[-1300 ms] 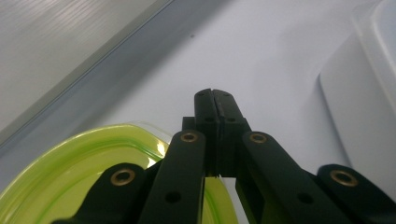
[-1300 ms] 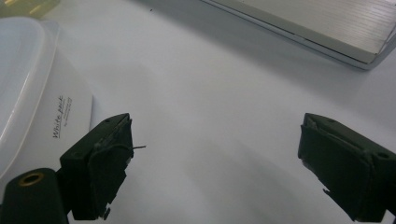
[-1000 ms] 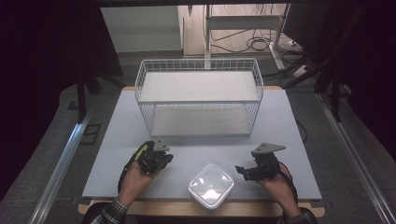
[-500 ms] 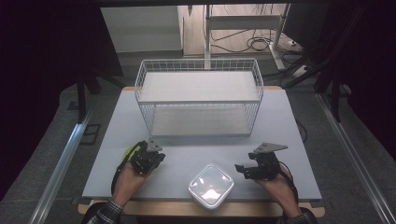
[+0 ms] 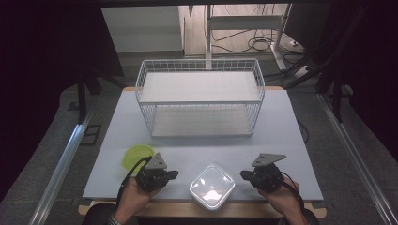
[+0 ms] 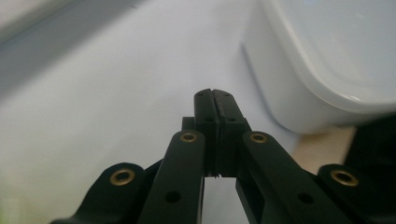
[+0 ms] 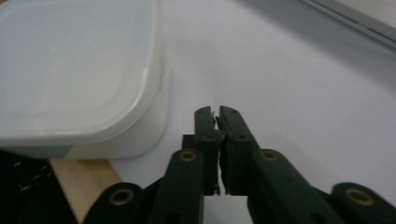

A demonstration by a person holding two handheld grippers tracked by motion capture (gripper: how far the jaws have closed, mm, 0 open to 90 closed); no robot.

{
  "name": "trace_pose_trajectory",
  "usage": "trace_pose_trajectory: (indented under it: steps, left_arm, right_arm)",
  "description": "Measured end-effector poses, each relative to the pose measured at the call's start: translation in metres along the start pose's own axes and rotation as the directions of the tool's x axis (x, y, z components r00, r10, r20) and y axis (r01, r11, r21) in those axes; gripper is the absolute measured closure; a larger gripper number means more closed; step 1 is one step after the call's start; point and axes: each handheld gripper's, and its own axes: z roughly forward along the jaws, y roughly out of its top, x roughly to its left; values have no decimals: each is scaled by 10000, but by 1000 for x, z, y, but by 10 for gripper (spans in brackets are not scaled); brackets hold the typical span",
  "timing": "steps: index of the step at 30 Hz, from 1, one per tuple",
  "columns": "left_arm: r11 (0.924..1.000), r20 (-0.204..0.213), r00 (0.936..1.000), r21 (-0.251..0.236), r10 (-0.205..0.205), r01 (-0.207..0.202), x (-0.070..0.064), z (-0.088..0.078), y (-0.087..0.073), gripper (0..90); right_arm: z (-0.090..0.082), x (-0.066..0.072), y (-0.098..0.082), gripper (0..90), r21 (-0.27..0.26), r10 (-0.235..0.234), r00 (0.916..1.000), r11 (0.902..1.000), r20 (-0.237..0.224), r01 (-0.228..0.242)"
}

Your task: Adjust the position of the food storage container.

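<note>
I'm bracketing the white lidded box [image 5: 212, 186] at desk's [image 5: 281, 122] near edge, left claw [image 5: 172, 175] & right claw [image 5: 244, 175] both pressed together, pinching nothing. Next, prob. spreading them to grip its sides.

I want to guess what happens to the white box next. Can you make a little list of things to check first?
1. Left claw shut with nothing in it: ok.
2. Right claw shut with nothing in it, its jaws having just closed: ok.
3. White box sits between the two claws, touched by neither: ok.
4. Lid on the white box: looks on, ok.
5. Box fully on the table: not ok, its near corner pokes past the table's front edge.
6. Wire basket has free shelves: ok.
7. Green lid lies flat, away from the box: ok.
</note>
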Motion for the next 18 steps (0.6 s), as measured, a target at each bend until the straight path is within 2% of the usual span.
trace_pose_trajectory:
  steps: [2, 5, 8, 16, 18]
  left_arm:
    - [10000, 176, 9998, 59, 38, -39, -6, 1, -4, 899]
    - [10000, 712, 9974, 59, 43, -47, -13, 3, -8, 899]
    - [9997, 943, 9954, 151, 159, -174, -22, 5, -10, 899]
    - [9981, 1761, 9836, 412, 376, -455, -43, 15, -12, 898]
    - [9976, 1856, 9816, 442, 444, -534, -47, 18, -10, 898]
  right_arm:
    - [-2, 4, -2, 893, 90, -119, 9999, 9999, -95, 120]
    - [-4, 9, -6, 894, 142, -103, 9989, 9998, -454, 109]
    - [-4, 15, -8, 894, 241, -209, 9972, 9995, -723, 227]
    - [1, 28, -9, 894, 644, -479, 9886, 9963, -1430, 576]
    - [2, 30, -9, 894, 659, -508, 9853, 9959, -1631, 622]
